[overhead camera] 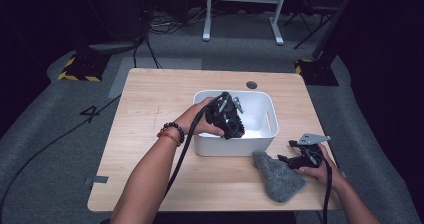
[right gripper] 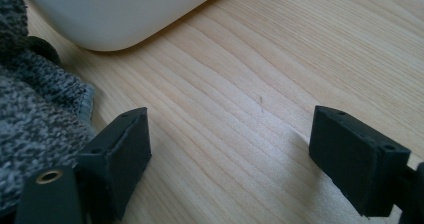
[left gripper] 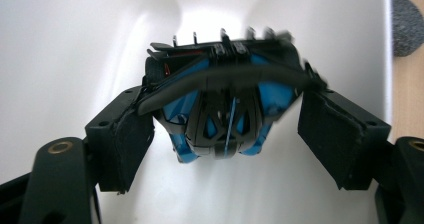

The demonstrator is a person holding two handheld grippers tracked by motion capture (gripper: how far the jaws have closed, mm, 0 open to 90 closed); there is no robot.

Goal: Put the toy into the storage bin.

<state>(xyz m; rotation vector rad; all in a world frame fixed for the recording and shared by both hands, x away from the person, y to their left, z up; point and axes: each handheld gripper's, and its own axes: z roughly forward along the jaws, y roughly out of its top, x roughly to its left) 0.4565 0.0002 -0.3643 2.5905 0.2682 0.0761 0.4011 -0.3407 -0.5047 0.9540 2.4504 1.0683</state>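
Left gripper (left gripper: 220, 134) sits down inside the white bin (overhead camera: 270, 115), jaws spread either side of a black-and-blue clip-like object (left gripper: 225, 109). Left pad (left gripper: 131, 144) looks to be touching the object's end; the right pad (left gripper: 330, 134) stands a bit off it, w/ a visible gap. So prob. not a firm clamp right now: the object is between the jaws but looks to rest on the bin floor rather than hang from the gripper. Hard to be sure on the left contact, the dark parts merge there. Wrist is angled down over the bin's near wall, which makes sense for setting the thing on the floor of the bin or taking it off it.

In the high view the left hand (overhead camera: 202, 121) reaches over the near rim, cable trailing back along the forearm.

Right gripper (right gripper: 230, 159) is wide open w/ nothing between the jaws, just bare wooden table (right gripper: 280, 74). It lies low near the table's front right, parked beside a grey knitted cloth (overhead camera: 280, 176), prob. waiting its turn; the left-hand jaw in its own view is right at the cloth's edge, so the cloth is the likely next pick. Cloth lies flat just outside the bin's front right corner, close enough for a short lift over the rim.
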